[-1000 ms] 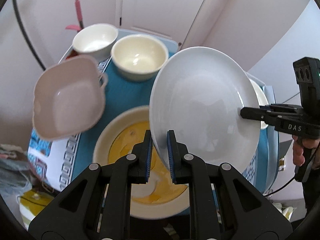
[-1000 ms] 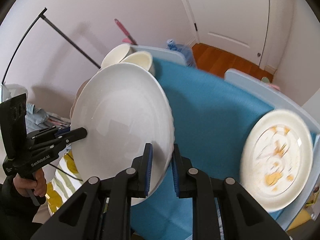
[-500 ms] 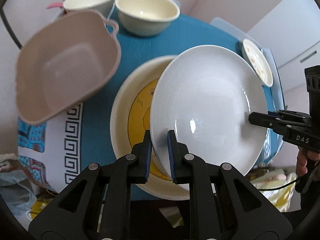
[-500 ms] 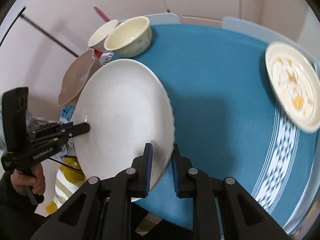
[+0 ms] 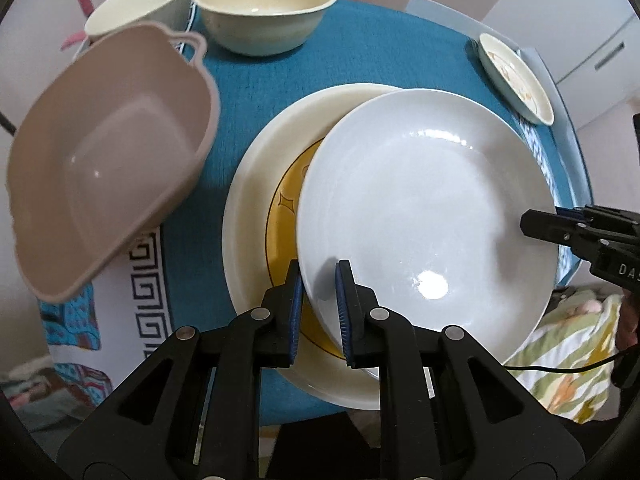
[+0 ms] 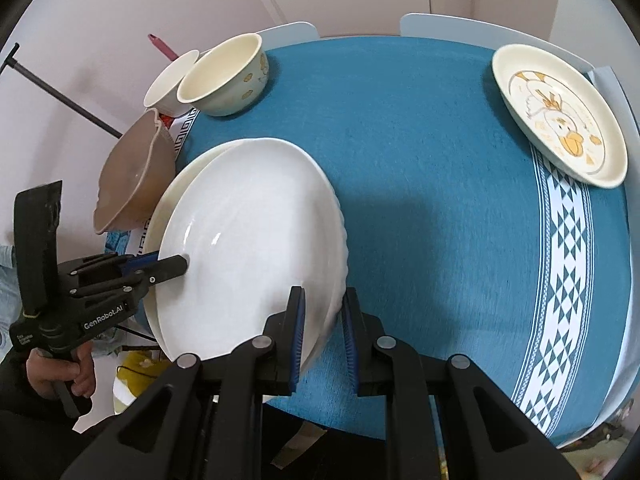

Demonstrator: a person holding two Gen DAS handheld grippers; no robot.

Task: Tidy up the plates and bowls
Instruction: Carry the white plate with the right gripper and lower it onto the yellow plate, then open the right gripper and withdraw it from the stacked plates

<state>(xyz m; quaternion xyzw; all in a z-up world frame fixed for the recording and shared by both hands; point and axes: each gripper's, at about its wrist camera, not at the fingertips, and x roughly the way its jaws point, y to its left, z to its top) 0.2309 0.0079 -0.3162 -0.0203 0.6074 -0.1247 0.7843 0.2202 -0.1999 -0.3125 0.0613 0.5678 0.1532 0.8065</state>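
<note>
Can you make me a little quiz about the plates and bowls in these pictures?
1. True or false: both claws grip the white plate.
2. What lies under the white plate? A) the cream plate with a yellow middle B) the pink square bowl C) the duck plate
3. Fill in: two round bowls stand at the table's ____ edge, seen from the left claw's camera.

Key: 1 true: the left claw holds one rim and the right claw another. 2 A. 3 far.
</note>
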